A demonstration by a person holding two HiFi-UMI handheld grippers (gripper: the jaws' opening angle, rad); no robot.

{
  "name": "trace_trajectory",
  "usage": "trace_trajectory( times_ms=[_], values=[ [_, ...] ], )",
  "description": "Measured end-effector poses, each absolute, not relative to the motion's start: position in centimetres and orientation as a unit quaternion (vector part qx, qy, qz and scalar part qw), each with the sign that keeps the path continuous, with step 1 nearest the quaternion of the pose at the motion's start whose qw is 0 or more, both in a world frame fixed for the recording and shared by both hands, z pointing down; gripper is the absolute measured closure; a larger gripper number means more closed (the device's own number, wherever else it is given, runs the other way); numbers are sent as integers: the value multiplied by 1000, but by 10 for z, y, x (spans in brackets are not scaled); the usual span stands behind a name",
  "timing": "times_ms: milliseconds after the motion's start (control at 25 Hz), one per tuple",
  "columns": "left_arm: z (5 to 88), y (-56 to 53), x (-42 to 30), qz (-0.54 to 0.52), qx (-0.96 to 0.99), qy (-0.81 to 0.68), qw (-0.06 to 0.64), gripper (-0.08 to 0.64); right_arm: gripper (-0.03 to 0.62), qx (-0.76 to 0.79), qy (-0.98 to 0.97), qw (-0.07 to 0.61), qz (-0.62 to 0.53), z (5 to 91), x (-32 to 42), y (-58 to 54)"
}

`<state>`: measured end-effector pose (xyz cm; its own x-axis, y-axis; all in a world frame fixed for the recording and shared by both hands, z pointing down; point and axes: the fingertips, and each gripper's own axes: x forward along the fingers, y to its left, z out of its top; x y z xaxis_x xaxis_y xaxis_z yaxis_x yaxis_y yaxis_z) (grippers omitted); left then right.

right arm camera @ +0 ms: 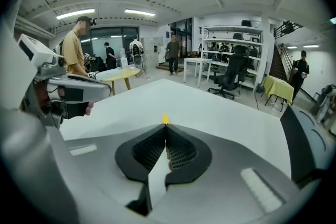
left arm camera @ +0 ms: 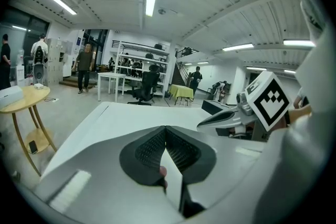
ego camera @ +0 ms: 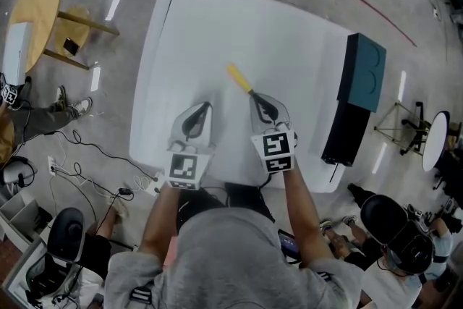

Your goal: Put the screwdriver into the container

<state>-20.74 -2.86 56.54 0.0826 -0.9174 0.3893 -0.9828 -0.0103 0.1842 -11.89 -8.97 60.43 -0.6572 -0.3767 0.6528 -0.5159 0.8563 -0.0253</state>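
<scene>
A yellow-handled screwdriver [ego camera: 239, 78] lies slantwise on the white table [ego camera: 217, 25], near its middle. My right gripper [ego camera: 255, 98] is shut, and its tips sit right at the screwdriver's near end. In the right gripper view only a bit of yellow screwdriver [right arm camera: 165, 119] peeks past the closed tips of the right gripper [right arm camera: 166, 126]. Whether they touch it I cannot tell. My left gripper [ego camera: 205, 107] hovers to the left over bare table, shut and empty, as the left gripper [left arm camera: 165, 128] shows in its own view. A dark teal container [ego camera: 364, 72] stands at the table's right edge.
A long black box [ego camera: 346, 132] lies just in front of the teal container on the right edge. A round wooden side table [ego camera: 32, 11] stands off to the left. People sit and stand around, and cables lie on the floor at lower left.
</scene>
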Motion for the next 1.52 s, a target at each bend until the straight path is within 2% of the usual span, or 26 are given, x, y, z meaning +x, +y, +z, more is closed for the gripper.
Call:
trace_trajectory(
  times_ms=[160,440,600,1040,1120,1520],
  values=[
    [575,-32,-216,81,702,-674,213,548,584,234,-897,359,105,619,-130,-96],
    [587,-36,-219,85,698,-676,222,548,489,206,-882,408,114,647,-140,-101],
    [593,-36,-228,85,694,-677,228,548,475,201,-870,435,118,662,-147,-103],
    [604,-33,-237,80,686,-681,244,548,482,190,-853,470,122,683,-151,-106],
    [605,-32,-237,80,684,-683,244,548,500,192,-852,472,121,684,-149,-107],
    [604,-31,-247,80,681,-687,241,548,506,191,-854,466,132,685,-158,-108]
  ],
)
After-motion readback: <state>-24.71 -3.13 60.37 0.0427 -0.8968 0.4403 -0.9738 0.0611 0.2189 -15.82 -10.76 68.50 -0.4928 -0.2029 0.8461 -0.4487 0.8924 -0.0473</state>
